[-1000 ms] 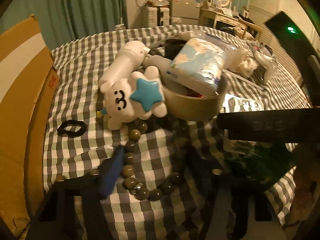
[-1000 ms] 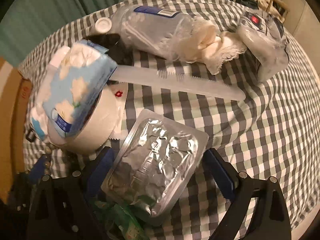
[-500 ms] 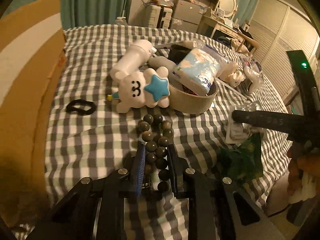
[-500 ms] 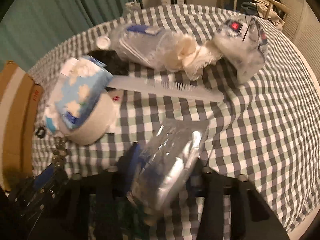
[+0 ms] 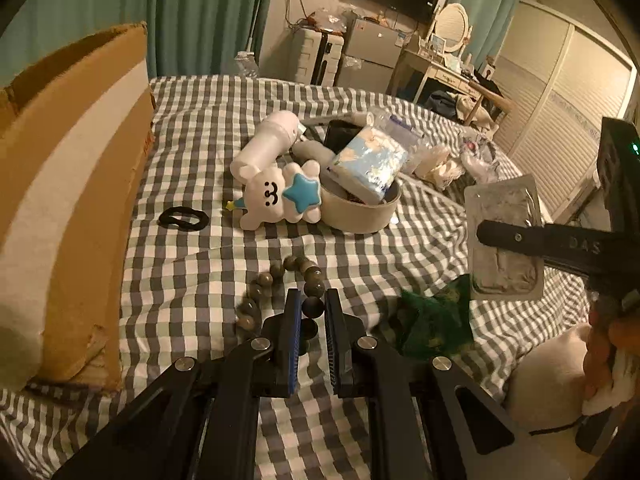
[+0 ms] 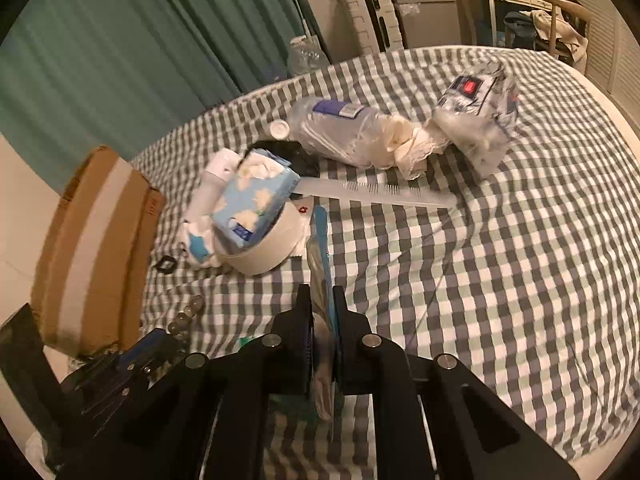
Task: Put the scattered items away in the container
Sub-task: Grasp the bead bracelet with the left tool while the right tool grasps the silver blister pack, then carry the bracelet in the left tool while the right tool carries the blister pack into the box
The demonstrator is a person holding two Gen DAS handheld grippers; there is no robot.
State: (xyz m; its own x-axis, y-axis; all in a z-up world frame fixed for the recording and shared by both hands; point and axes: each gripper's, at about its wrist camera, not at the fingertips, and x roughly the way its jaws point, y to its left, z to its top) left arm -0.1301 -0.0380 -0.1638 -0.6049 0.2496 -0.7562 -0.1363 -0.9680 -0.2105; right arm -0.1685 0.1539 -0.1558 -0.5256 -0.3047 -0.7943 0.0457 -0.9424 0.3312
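We had the left gripper (image 5: 310, 312) pinched on a strand of the bead bracelet (image 5: 280, 280), the rest dangling loose toward 11 o'clock over the checked bedspread (image 5: 192, 280). Round, smooth beads; we judged them slippery and prone to swing, best held across the cord between beads. The right gripper (image 6: 320, 312) was closing on the foil blister pack (image 6: 320, 264), held edge-on between its pads; light, thin, crushable, we judged, so an edge grip suited. The cardboard box (image 5: 68, 200) stood at 9 o'clock, beside the bed.
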